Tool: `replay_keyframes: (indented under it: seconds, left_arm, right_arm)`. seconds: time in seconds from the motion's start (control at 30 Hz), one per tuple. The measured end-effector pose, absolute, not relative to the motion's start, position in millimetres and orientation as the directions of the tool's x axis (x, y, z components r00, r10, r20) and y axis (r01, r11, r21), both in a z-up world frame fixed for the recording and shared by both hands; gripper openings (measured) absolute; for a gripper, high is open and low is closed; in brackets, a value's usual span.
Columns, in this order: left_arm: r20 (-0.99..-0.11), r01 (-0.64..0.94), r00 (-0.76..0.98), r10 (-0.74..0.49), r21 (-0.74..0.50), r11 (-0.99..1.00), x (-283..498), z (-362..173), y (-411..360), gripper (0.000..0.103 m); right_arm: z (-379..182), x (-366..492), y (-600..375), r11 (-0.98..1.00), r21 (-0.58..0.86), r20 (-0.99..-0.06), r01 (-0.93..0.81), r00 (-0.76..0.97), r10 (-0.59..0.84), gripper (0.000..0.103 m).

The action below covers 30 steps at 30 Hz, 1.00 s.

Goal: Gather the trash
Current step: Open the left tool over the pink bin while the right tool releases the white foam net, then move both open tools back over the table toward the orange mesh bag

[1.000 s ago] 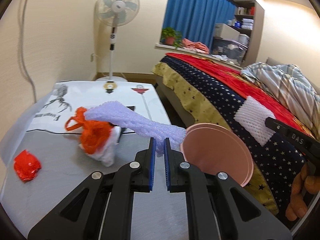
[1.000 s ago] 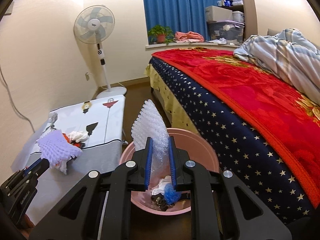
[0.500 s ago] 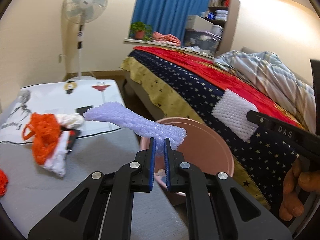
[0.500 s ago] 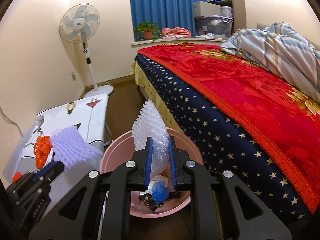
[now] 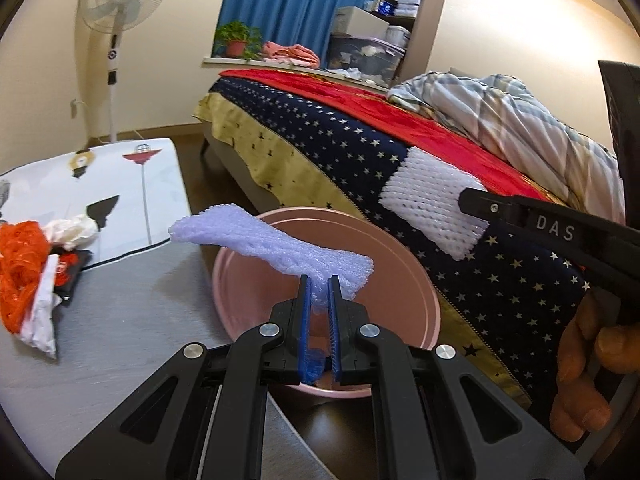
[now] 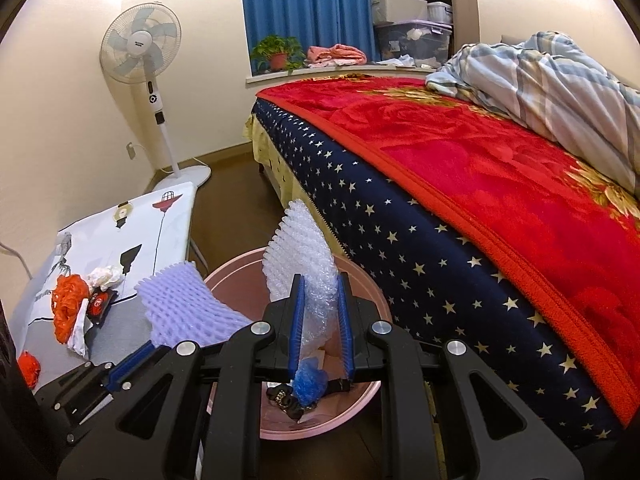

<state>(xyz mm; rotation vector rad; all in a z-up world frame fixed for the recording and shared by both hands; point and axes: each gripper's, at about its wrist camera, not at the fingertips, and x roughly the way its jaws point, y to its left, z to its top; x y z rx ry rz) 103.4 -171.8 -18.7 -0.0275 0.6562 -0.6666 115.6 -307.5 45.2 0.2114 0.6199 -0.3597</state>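
Note:
My left gripper [image 5: 319,284] is shut on a purple foam net sleeve [image 5: 276,246] and holds it over the pink trash bin [image 5: 416,280]. The sleeve also shows in the right wrist view [image 6: 180,308]. My right gripper [image 6: 320,284] is shut on a white foam net with bubble wrap [image 6: 300,256], held above the same bin [image 6: 360,276], which has blue and dark trash inside. The white net also shows in the left wrist view [image 5: 432,208].
A low table [image 5: 120,320] on the left holds an orange net bag [image 5: 20,268], crumpled white paper [image 5: 76,232] and a black wrapper [image 5: 70,276]. A bed with a starred cover [image 5: 360,152] runs close along the right. A standing fan [image 5: 120,0] is at the back.
My left gripper has carried the purple sleeve rightward from over the table to above the bin. The right gripper stays over the bin with the white net.

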Motion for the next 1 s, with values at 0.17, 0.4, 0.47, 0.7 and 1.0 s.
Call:
replay_keyframes:
  seconds: [0.17, 0.4, 0.47, 0.7, 1.0]
  left_arm:
    - [-0.571, 0.580, 0.547, -0.612, -0.270, 0.769, 108, -27, -178, 0.010]
    - [-0.591, 0.553, 0.546, -0.594, -0.278, 0.785, 110, -34, -174, 0.024]
    - [-0.593, 0.542, 0.555, -0.583, -0.273, 0.795, 110, -33, -169, 0.024]
    - [-0.587, 0.479, 0.607, -0.536, -0.268, 0.836, 108, -26, -140, 0.024]
    - [-0.569, 0.372, 0.685, -0.454, -0.262, 0.891, 104, -17, -92, 0.024]
  right_arm:
    - [44, 117, -311, 0.915, 0.087, -0.604, 0.395, 0.751, -0.267, 0.021]
    - [39, 118, -315, 0.907, 0.093, -0.614, 0.412, 0.741, -0.274, 0.036]
    - [38, 118, -315, 0.907, 0.097, -0.616, 0.410, 0.740, -0.269, 0.037]
    - [39, 115, -301, 0.924, 0.105, -0.605, 0.367, 0.761, -0.233, 0.037]
    - [42, 116, -268, 0.953, 0.121, -0.587, 0.279, 0.794, -0.158, 0.037]
